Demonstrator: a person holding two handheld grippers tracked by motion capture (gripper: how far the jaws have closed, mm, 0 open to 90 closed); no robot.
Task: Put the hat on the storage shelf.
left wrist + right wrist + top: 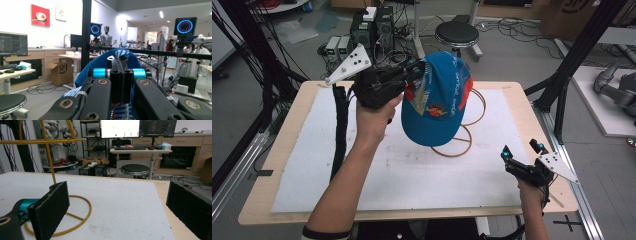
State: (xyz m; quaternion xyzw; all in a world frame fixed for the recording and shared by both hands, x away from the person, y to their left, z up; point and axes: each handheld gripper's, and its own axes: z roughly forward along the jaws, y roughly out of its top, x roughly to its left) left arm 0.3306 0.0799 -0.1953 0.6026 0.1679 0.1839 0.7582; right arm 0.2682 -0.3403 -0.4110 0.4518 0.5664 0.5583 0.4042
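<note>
A blue cap (438, 100) with red and white panels hangs in the air over a yellow wire stand (464, 135) on the white mat. My left gripper (419, 67) is shut on the cap's back edge and holds it up, brim pointing down towards me. In the left gripper view the jaws are pressed together on the blue cap (100, 65), which fills the space behind them. My right gripper (523, 151) rests near the table's front right corner, open and empty. The right gripper view has its two black pads (52, 207) wide apart, with the wire stand's ring base (75, 222) beyond the left one.
A white foam mat (402, 170) covers most of the wooden table (272, 165). Behind the table stand a round black stool (456, 34) and boxes with cables on the floor. Black frame posts (572, 60) rise at both sides.
</note>
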